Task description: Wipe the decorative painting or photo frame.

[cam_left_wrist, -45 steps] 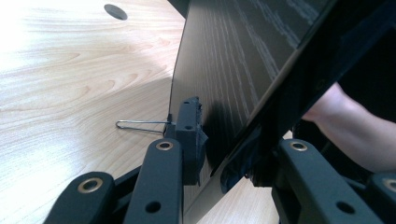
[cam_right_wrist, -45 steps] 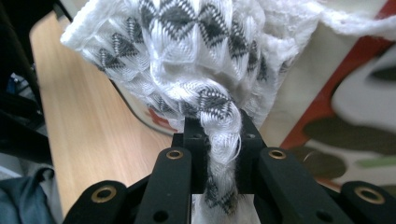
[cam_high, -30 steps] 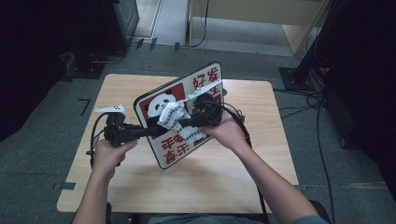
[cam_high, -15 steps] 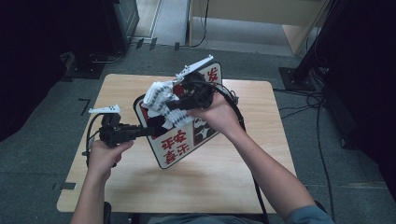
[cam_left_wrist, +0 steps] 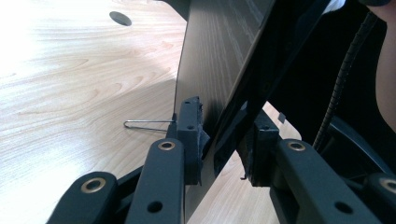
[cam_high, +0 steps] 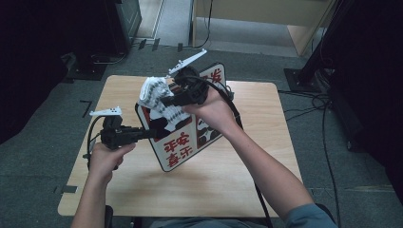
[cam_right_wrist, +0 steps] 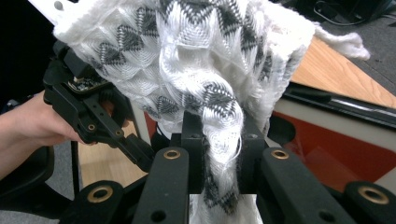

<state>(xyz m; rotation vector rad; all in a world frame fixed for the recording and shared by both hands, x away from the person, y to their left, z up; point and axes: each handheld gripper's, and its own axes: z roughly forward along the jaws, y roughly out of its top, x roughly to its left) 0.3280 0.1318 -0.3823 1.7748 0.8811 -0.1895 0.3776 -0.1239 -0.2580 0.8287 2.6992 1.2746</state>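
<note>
A flat, rigid sign board with rounded corners, red, white and black with large characters (cam_high: 190, 137), stands tilted above the pale wood-grain tabletop (cam_high: 223, 180), its edge pinched between the nearly closed jaws of the left gripper (cam_left_wrist: 219, 144). Above the board's upper face, the right gripper (cam_right_wrist: 219, 154) clamps a soft white knitted cloth with a grey zigzag pattern (cam_right_wrist: 196, 60), bunched and draping over its jaws. A thin bent wire (cam_left_wrist: 147, 124), possibly a clip, lies on the tabletop beside the board.
</note>
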